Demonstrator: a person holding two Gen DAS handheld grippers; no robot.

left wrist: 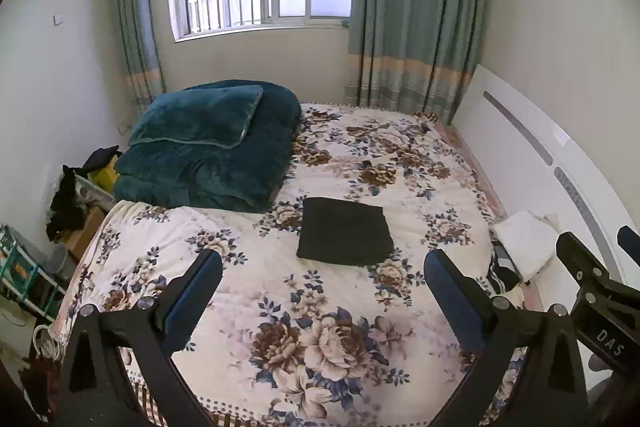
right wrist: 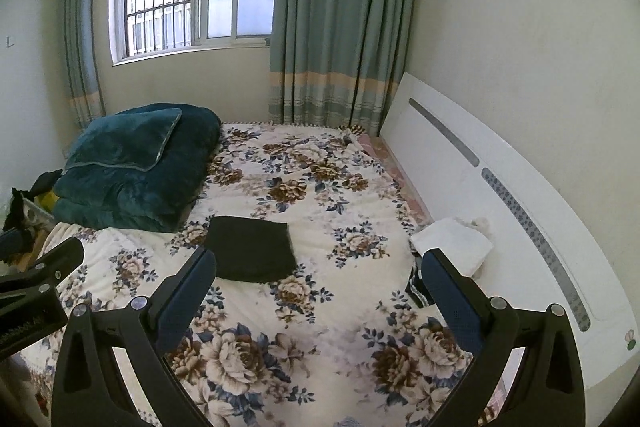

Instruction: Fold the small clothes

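Note:
A dark folded garment [left wrist: 345, 231] lies flat as a neat rectangle on the floral bedspread [left wrist: 280, 291]; it also shows in the right wrist view [right wrist: 252, 249]. My left gripper [left wrist: 323, 263] is open and empty, held above the bed short of the garment. My right gripper [right wrist: 319, 261] is open and empty, with the garment just beyond its left finger. The right gripper also shows at the right edge of the left wrist view [left wrist: 592, 247]. White folded cloth [right wrist: 454, 245] lies by the headboard, with dark cloth [right wrist: 418, 285] beside it.
A folded teal blanket with a pillow [left wrist: 208, 147] sits at the bed's far left. A white headboard [right wrist: 500, 187] runs along the right. Clutter and a rack [left wrist: 24, 267] stand on the floor at the left. A window and curtains [left wrist: 412, 7] are behind the bed.

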